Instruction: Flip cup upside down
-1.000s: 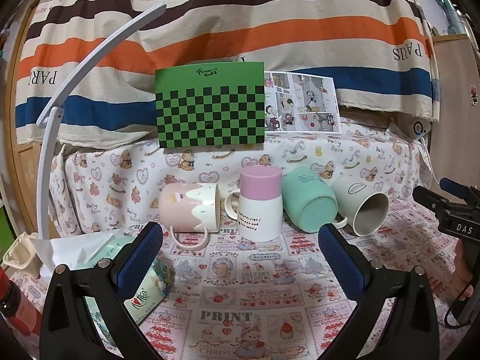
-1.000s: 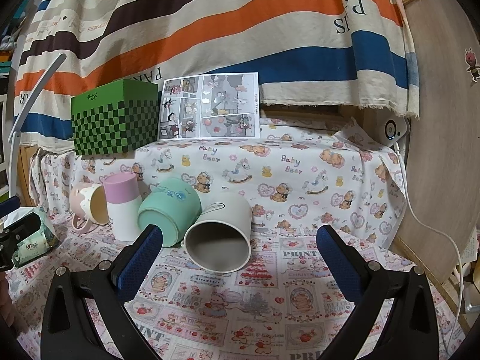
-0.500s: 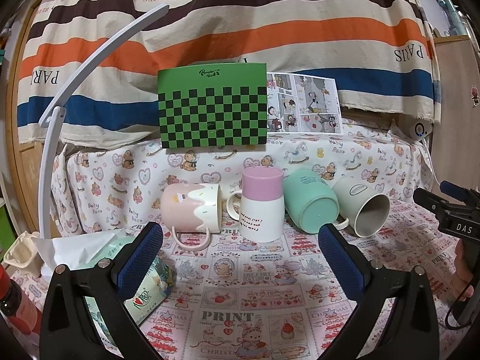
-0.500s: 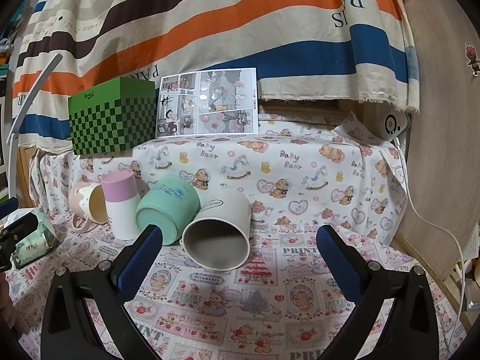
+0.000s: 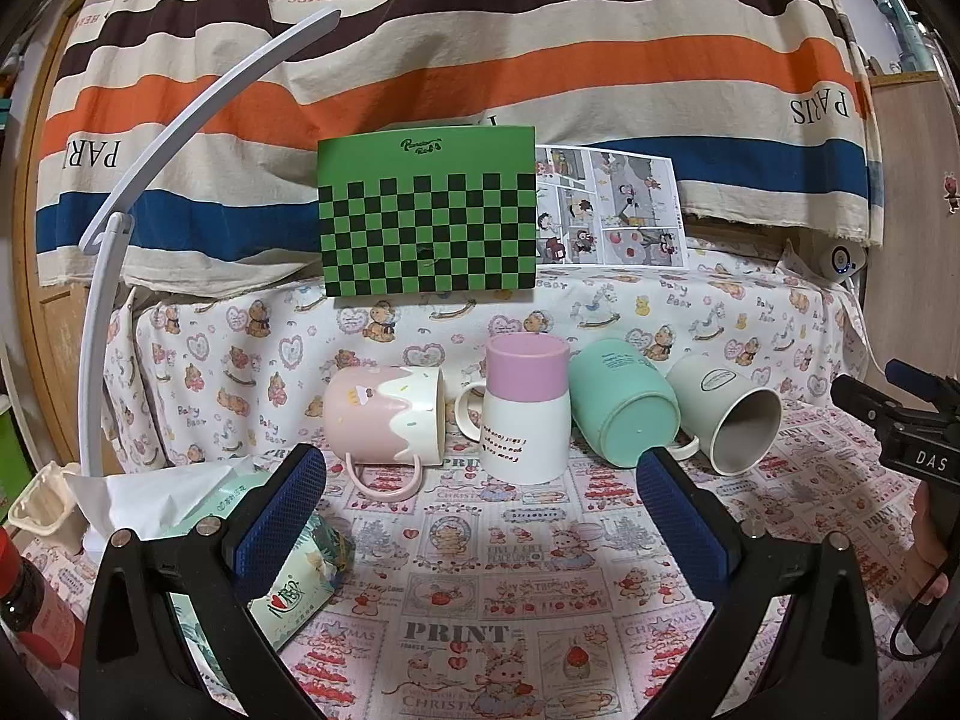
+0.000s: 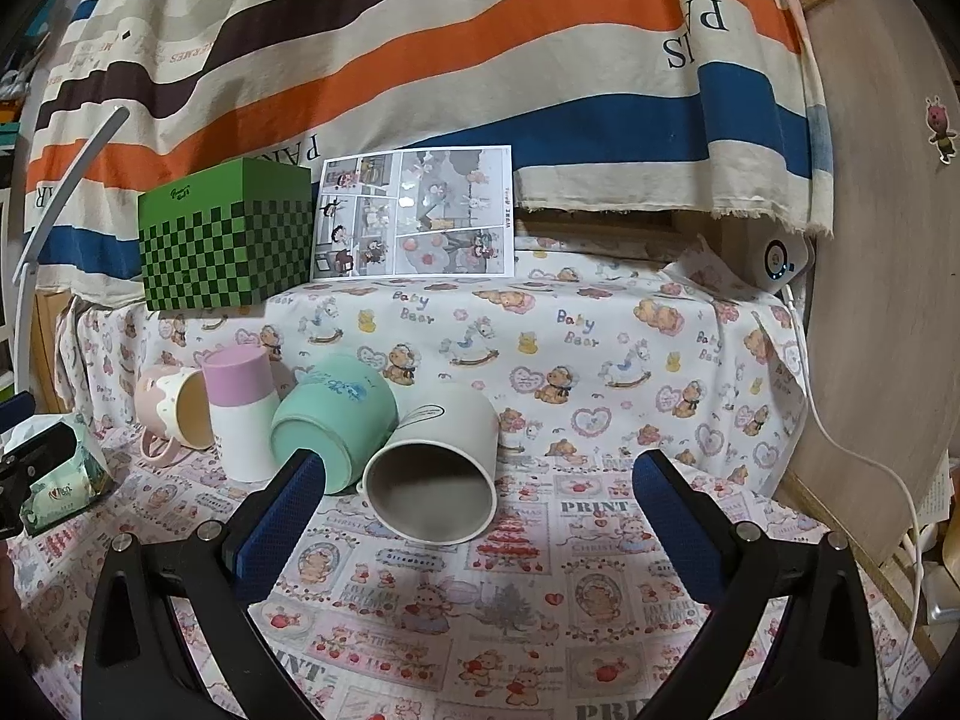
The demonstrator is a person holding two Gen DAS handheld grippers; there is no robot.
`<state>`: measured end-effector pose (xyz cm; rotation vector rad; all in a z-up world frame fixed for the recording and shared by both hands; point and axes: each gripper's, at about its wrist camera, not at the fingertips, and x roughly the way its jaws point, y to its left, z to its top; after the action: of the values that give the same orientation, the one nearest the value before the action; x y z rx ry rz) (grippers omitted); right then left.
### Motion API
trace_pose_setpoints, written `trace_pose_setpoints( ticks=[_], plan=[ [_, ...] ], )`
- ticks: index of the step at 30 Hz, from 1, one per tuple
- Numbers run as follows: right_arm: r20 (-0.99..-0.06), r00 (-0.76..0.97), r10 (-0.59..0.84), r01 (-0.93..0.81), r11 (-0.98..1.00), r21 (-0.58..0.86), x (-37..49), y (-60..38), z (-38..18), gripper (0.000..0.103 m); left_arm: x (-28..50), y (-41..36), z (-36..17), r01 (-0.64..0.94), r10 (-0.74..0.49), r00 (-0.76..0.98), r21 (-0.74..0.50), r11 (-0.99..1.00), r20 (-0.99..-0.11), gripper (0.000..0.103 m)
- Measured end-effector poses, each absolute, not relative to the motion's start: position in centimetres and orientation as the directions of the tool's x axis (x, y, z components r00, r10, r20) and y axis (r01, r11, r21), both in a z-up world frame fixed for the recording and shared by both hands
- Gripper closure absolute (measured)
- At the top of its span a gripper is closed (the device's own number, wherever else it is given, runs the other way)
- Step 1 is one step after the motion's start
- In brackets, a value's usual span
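Left gripper (image 5: 480,483): we see its jaws spread wide with nothing between them, held above the printed cloth and short of the row of cups.
Right gripper (image 6: 477,483): its jaws are also wide apart and grip nothing; the grey-white cup lies just beyond its left finger.
Bench (image 5: 516,576): covered with a pink printed cloth; all four cups rest on it in one row.
Pink cup (image 5: 384,414): lies on its side at the left end of the row, handle down on the cloth, mouth turned toward the pink-and-white cup.
Pink-and-white cup (image 5: 525,408): stands upside down, pink base on top, its handle pointing toward the pink cup; the lettering on it reads inverted.
Teal cup (image 5: 624,402): tipped on its side with its base facing us, just right of the pink-and-white cup and close against the grey-white cup.
Grey-white cup (image 6: 435,468): lies on its side at the right end of the row, open mouth toward the right wrist camera.
Green checkered box (image 5: 427,219): sits on the raised ledge behind the cups.
Comic sheet (image 6: 414,213): leans upright just beside the box.
Tissue pack (image 5: 282,558): lies near the left finger of the left gripper.
White curved stand (image 5: 150,180): rises at the far left.
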<state>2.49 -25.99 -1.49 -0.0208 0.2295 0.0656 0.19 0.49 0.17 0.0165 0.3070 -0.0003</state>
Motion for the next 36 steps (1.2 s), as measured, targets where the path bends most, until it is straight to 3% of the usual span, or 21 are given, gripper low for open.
trace_pose_setpoints(
  ticks=[9, 12, 15, 17, 22, 27, 31, 36],
  plan=[
    [-0.224, 0.973, 0.049, -0.055, 0.998, -0.019, 2.4, -26.1, -1.3, 0.0, 0.3, 1.1, 0.0, -0.019, 0.016, 0.952, -0.005, 1.0, -0.307, 0.0],
    [-0.152, 0.988, 0.039, -0.052, 0.995, -0.083, 0.4, -26.1, 0.6, 0.0, 0.1, 1.2, 0.1, -0.034, 0.035, 0.955, 0.009, 0.999, -0.295, 0.0],
    [-0.011, 0.999, 0.045, -0.045, 0.999, -0.029, -2.5, -27.1, 3.4, 0.0, 0.1, 1.5, 0.1, -0.04, 0.039, 0.953, 0.002, 0.999, -0.299, 0.0],
    [-0.019, 0.997, 0.075, -0.075, 0.997, 0.001, -2.9, -27.3, 5.3, 0.0, 0.2, 1.6, 0.0, -0.041, 0.039, 0.952, -0.002, 0.999, -0.303, 0.0],
    [-0.248, 0.96, 0.129, -0.117, 0.991, 0.064, 1.5, -26.6, 9.3, 0.0, 0.2, 1.5, 0.0, -0.044, 0.047, 0.954, 0.016, 0.999, -0.295, 0.0],
    [-0.523, 0.851, 0.039, 0.006, 0.996, 0.084, 11.1, -26.5, 10.9, 0.0, 0.1, 1.4, -0.1, -0.075, 0.078, 0.951, 0.022, 0.997, -0.299, 0.0],
    [-0.732, 0.68, 0.03, -0.021, 1.0, 0.021, 19.3, -25.1, 7.6, 0.0, 0.1, 1.4, -0.1, -0.076, 0.078, 0.95, 0.02, 0.997, -0.301, 0.0],
    [-0.858, 0.501, 0.113, -0.024, 0.993, 0.116, 24.2, -24.9, 1.8, 0.007, 0.2, 1.2, -0.1, -0.077, 0.082, 0.948, 0.03, 0.997, -0.307, 0.0]
  ],
)
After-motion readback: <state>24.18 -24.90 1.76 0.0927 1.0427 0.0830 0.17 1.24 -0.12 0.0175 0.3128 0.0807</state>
